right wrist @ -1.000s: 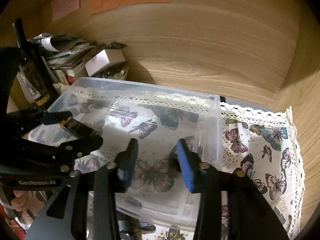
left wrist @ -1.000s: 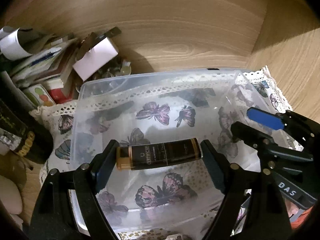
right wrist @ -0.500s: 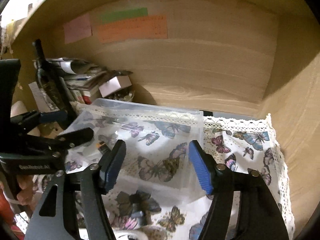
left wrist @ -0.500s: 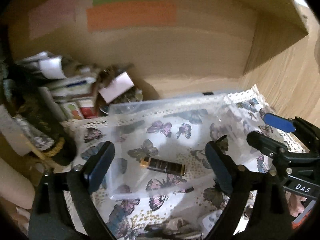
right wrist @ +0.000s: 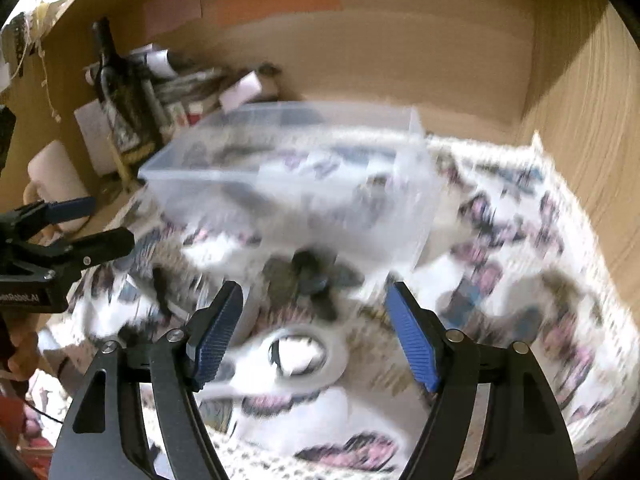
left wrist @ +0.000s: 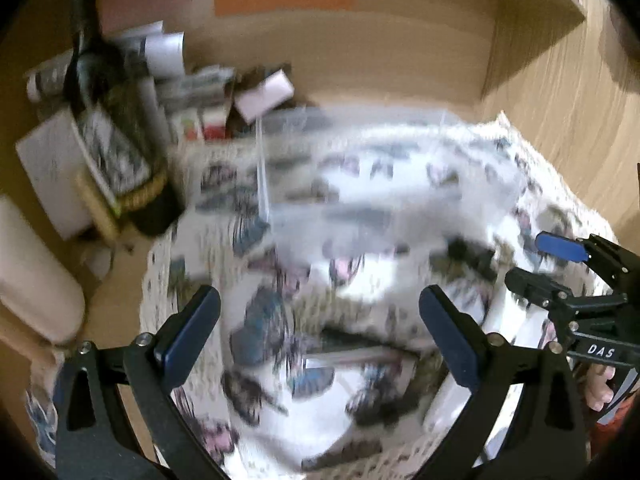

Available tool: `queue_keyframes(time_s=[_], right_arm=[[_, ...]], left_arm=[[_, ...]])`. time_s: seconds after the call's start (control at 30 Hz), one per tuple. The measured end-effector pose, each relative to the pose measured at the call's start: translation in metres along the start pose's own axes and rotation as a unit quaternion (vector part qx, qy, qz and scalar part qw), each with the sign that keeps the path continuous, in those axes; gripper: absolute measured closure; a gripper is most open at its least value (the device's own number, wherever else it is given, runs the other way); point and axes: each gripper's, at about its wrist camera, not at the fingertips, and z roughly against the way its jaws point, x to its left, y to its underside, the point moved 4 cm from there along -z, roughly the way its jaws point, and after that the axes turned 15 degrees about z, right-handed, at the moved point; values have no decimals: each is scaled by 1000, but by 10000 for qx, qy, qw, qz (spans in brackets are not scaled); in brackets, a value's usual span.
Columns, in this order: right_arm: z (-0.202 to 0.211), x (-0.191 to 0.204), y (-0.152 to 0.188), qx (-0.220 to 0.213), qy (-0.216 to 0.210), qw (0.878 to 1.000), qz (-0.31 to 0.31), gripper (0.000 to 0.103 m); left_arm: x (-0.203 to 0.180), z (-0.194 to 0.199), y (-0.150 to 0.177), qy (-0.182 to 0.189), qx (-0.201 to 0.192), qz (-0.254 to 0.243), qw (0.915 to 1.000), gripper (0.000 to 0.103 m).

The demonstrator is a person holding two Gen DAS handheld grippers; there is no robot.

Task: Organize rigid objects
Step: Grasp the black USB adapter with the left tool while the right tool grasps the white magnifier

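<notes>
Both views are blurred by motion. A clear plastic bin point(right wrist: 304, 176) stands on the butterfly-print cloth point(right wrist: 520, 280); it also shows in the left wrist view point(left wrist: 360, 184). My left gripper point(left wrist: 320, 332) is open and empty above the cloth in front of the bin. My right gripper point(right wrist: 312, 332) is open and empty above a white ring-shaped object point(right wrist: 296, 354) and several dark small items point(right wrist: 304, 276) on the cloth. The small brown bottle cannot be made out in the blur.
A dark wine bottle point(left wrist: 108, 128) stands at the left beside stacked papers and boxes point(left wrist: 208, 96). A pale cylinder point(left wrist: 32, 272) lies at far left. Wooden walls close the back and right. A flat pale item point(left wrist: 352, 356) lies on the cloth.
My left gripper let go of the brown bottle into the bin and pulled back. Both grippers have drawn back from the bin and the right one has opened wider.
</notes>
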Motion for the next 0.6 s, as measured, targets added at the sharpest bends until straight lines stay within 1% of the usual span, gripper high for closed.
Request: queue_keyframes(time_s=[0.07, 0.1, 0.13, 0.23, 0.3, 0.37, 0.43, 0.5, 0.53, 0.6], right_arm=[[-2, 5, 8, 38, -19, 10000, 15, 29], [-2, 6, 11, 52, 6, 10000, 12, 24], [-3, 7, 13, 55, 28, 10000, -19, 21], [-7, 9, 19, 106, -64, 9998, -177, 20], [-12, 9, 23, 162, -45, 9996, -248, 21], [-16, 6, 27, 226, -92, 9992, -306, 22], [-16, -1, 31, 225, -308, 9984, -425, 27], [-16, -6, 33, 250, -422, 9978, -446, 38], [-16, -9, 34, 263, -438, 9977, -448, 41], [-14, -14, 37, 247, -322, 9983, -418, 41]], left_arm=[[5, -2, 15, -27, 113, 16, 9999, 2], [7, -4, 22, -43, 161, 20, 9999, 2], [8, -4, 29, -60, 200, 23, 9998, 2], [10, -3, 46, -76, 273, 31, 9996, 2], [9, -3, 56, -93, 316, -22, 9995, 2], [7, -2, 64, -189, 293, -144, 9993, 2], [6, -2, 69, -215, 283, -204, 9992, 2], [4, -4, 72, -161, 357, -211, 9990, 2], [3, -5, 75, -119, 400, -195, 9989, 2], [1, -8, 77, -72, 445, -161, 9989, 2]])
